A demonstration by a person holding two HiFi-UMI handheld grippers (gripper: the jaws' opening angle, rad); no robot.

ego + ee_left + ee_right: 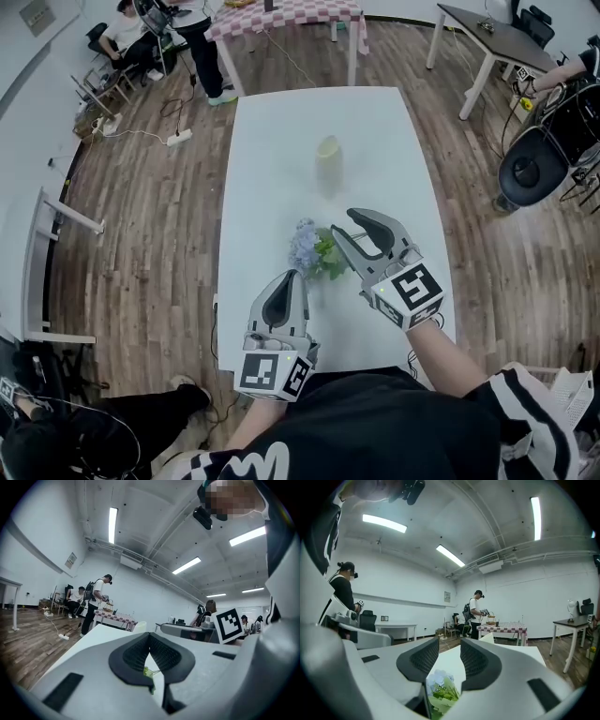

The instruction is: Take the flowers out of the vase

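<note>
The blue flowers with green leaves (307, 247) are out of the pale translucent vase (328, 157), which stands upright in the middle of the white table (272, 141). The bunch sits low over the near part of the table. My left gripper (289, 277) points at it from the near side, its jaws closed on a green stem (148, 671). My right gripper (343, 225) hangs open just right of the blooms, apart from them. In the right gripper view the flowers (440, 690) show below and beyond the spread jaws of that gripper (449, 644), with nothing between them.
A checked-cloth table (281, 17) and people (202, 37) are at the far end of the room. A desk (497, 42) and a black chair (534, 164) stand to the right. A power strip and cables (178, 138) lie on the wooden floor at left.
</note>
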